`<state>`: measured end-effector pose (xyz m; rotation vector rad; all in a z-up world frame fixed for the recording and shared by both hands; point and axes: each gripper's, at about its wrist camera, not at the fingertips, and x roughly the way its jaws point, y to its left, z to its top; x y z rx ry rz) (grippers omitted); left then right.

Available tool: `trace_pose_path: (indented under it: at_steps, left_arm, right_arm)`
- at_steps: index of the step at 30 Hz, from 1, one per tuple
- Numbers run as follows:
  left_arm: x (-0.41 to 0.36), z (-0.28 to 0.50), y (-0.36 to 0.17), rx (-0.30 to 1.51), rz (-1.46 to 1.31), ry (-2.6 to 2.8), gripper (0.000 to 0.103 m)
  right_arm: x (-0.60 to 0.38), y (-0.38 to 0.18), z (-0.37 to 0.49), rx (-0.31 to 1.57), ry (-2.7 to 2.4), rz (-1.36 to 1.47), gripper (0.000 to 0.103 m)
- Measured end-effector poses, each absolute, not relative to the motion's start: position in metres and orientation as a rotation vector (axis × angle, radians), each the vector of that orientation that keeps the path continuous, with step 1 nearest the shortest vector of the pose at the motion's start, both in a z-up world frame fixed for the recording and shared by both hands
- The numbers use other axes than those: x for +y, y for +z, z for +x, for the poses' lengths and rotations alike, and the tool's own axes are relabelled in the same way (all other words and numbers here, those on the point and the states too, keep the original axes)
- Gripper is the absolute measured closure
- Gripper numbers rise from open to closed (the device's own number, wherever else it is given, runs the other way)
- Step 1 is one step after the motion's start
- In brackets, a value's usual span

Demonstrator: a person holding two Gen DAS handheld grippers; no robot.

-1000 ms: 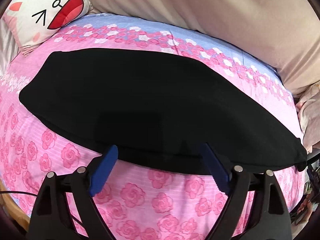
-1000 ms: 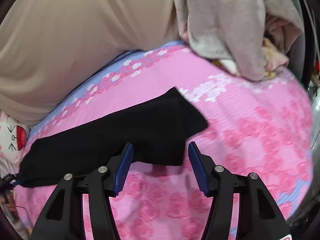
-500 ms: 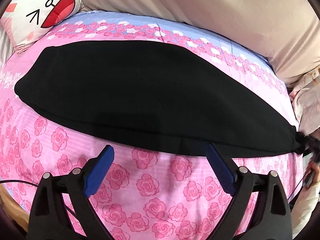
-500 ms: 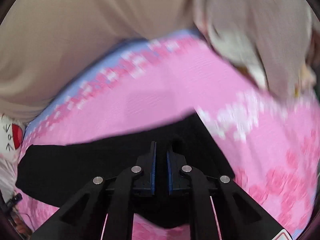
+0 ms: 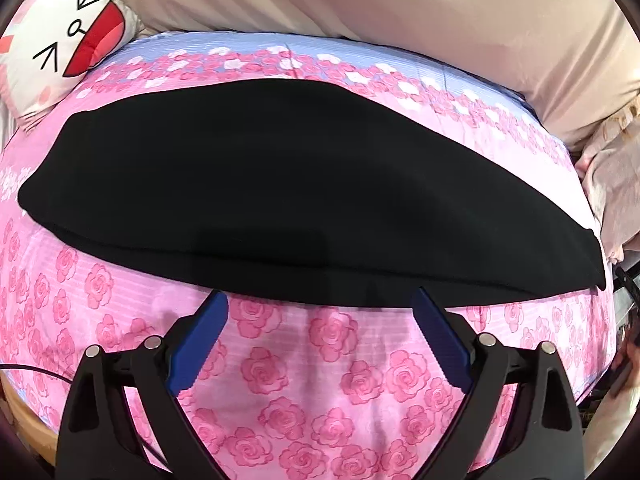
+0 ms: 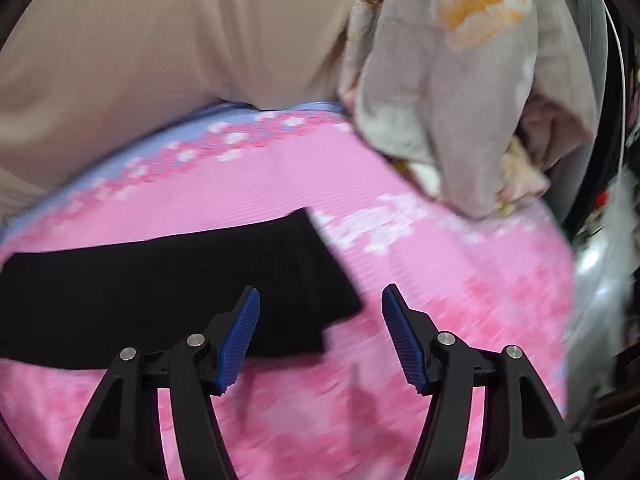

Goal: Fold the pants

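The black pants lie flat in a long band across the pink rose-print bed sheet. My left gripper is open and empty, its blue fingertips just in front of the pants' near edge at the middle. In the right wrist view the pants' right end lies on the sheet, with a lower layer sticking out at the near corner. My right gripper is open and empty, just above that end; its left fingertip is over the cloth.
A beige cover rises behind the bed. A white cat-face pillow sits at the far left. A heap of pale floral cloth lies at the bed's right end. The bed's near edge is close below the left gripper.
My right gripper was shut on the pants' right end half a second ago; it has let go, opened and drawn back. The left gripper has stayed open and moved slightly toward the pants' near edge.
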<state>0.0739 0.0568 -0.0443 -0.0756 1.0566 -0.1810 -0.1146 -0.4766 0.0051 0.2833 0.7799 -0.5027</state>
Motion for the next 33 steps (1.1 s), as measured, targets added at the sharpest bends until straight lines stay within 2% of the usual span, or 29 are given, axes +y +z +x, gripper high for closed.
trace_pose_path:
  at_steps: [7, 8, 11, 17, 19, 22, 23, 24, 29, 33]
  left_arm:
    - [0.039, 0.070, -0.039, 1.032, -0.066, -0.200, 0.012]
    - [0.038, 0.067, -0.038, 1.027, -0.062, -0.199, 0.011]
    - [0.040, 0.062, -0.035, 1.013, -0.047, -0.180, 0.010]
    - [0.043, 0.065, -0.034, 0.997, -0.016, -0.125, 0.009]
    - [0.043, 0.065, -0.035, 0.989, -0.024, -0.130, 0.009]
    - [0.043, 0.065, -0.039, 0.998, -0.030, -0.127, 0.008]
    - [0.045, 0.065, -0.041, 1.003, -0.027, -0.119, 0.008]
    - [0.048, 0.066, -0.041, 1.006, -0.024, -0.105, 0.008]
    - [0.096, 0.078, -0.036, 0.970, -0.069, 0.016, 0.007]
    - [0.159, 0.088, -0.041, 0.970, -0.175, 0.142, 0.007]
  right_arm:
    - [-0.482, -0.034, -0.087, 0.879, -0.586, 0.296, 0.043]
    - [-0.486, -0.037, -0.088, 0.888, -0.570, 0.311, 0.065]
    - [-0.481, -0.035, -0.086, 0.884, -0.531, 0.310, 0.094]
    - [-0.468, 0.039, -0.077, 0.730, -0.544, 0.095, 0.095]
    - [-0.489, 0.024, -0.068, 0.784, -0.584, 0.091, 0.093]
    - [-0.516, -0.036, -0.058, 0.956, -0.566, 0.171, 0.089]
    - [-0.515, -0.040, -0.063, 0.936, -0.569, 0.178, 0.087]
    - [-0.507, -0.031, -0.069, 0.892, -0.591, 0.173, 0.081]
    - [-0.470, 0.011, -0.080, 0.761, -0.592, 0.133, 0.067]
    - [-0.425, 0.015, -0.069, 0.765, -0.492, 0.116, 0.066]
